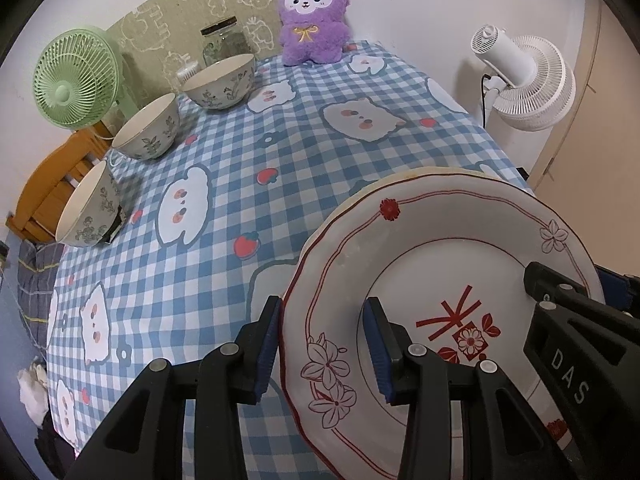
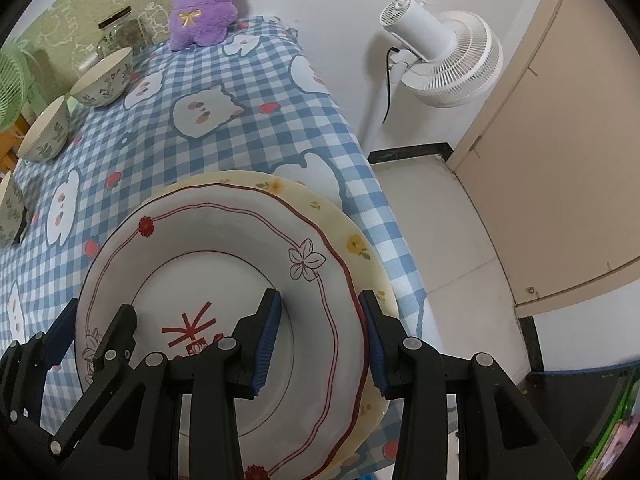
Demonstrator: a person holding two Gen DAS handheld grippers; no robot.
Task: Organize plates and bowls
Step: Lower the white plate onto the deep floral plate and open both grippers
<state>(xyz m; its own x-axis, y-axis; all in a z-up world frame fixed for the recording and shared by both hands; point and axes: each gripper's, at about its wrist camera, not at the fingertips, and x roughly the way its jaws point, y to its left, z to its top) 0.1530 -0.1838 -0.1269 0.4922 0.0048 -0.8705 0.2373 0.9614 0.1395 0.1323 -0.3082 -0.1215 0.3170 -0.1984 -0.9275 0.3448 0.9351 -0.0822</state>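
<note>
A white plate [image 1: 440, 264] [image 2: 224, 248] with red line pattern and flowers sits over a larger yellow flowered plate [image 2: 354, 240] [image 1: 432, 172] near the table's right edge; whether they touch I cannot tell. My left gripper [image 1: 322, 352] [image 2: 100, 332] is shut on the white plate's left rim. My right gripper [image 2: 320, 340] [image 1: 560, 300] is shut on its right rim, one finger inside the plate, one outside. Three leaf-patterned bowls [image 1: 222, 82] [image 1: 148, 128] [image 1: 90, 208] stand in a row along the left side.
The blue checked tablecloth [image 1: 248, 216] covers the table. A purple plush toy [image 1: 310, 20] and a glass jar [image 1: 224, 40] stand at the back. A green fan [image 1: 76, 80] stands left, a white fan [image 2: 440, 52] and beige door [image 2: 560, 160] right, beyond the table edge.
</note>
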